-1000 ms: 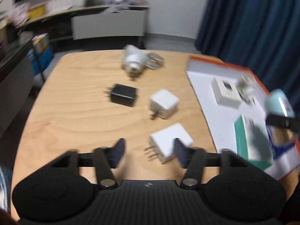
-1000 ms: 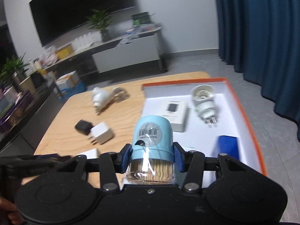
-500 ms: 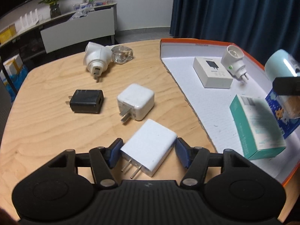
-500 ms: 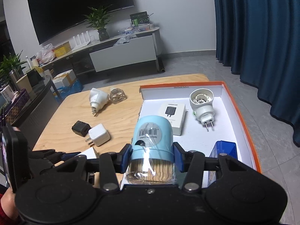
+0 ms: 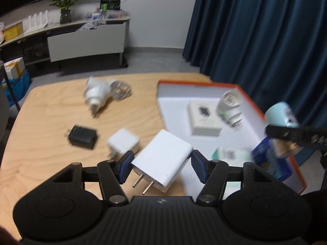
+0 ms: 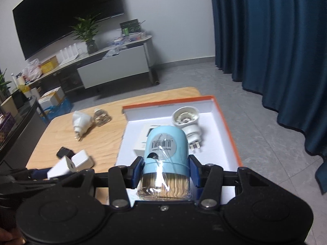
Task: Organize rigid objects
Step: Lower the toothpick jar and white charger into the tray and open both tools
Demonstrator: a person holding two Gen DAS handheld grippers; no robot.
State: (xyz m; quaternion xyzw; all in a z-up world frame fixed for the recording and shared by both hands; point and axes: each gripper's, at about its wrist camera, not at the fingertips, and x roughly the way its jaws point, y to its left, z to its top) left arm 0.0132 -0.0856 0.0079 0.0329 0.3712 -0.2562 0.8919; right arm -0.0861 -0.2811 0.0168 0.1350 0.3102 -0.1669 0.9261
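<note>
My left gripper [image 5: 161, 163] is shut on a flat white charger [image 5: 163, 159], whose two prongs point back at the camera. The charger hangs clear of the wooden table [image 5: 45, 122], near the left wall of the orange-rimmed white box [image 5: 196, 82]. My right gripper [image 6: 165, 171] is shut on a light blue toothpick jar [image 6: 166, 149] wrapped in clear film, held above the box [image 6: 224, 122]. In the left wrist view the jar [image 5: 280, 112] shows at the right edge. In the right wrist view the white charger [image 6: 61, 166] shows low at the left.
On the table lie a black charger [image 5: 82, 136], a small white cube charger [image 5: 123, 143], a round white plug adapter [image 5: 96, 91] and a clear glass piece [image 5: 121, 88]. In the box lie a small white carton [image 5: 204, 118], a white socket adapter [image 5: 231, 108], a teal carton [image 5: 231, 153] and a blue pack [image 5: 265, 159].
My left gripper came down around the white charger, shut on it and lifted it off the table toward the box. My right gripper kept the jar and shifted a little over the box.
</note>
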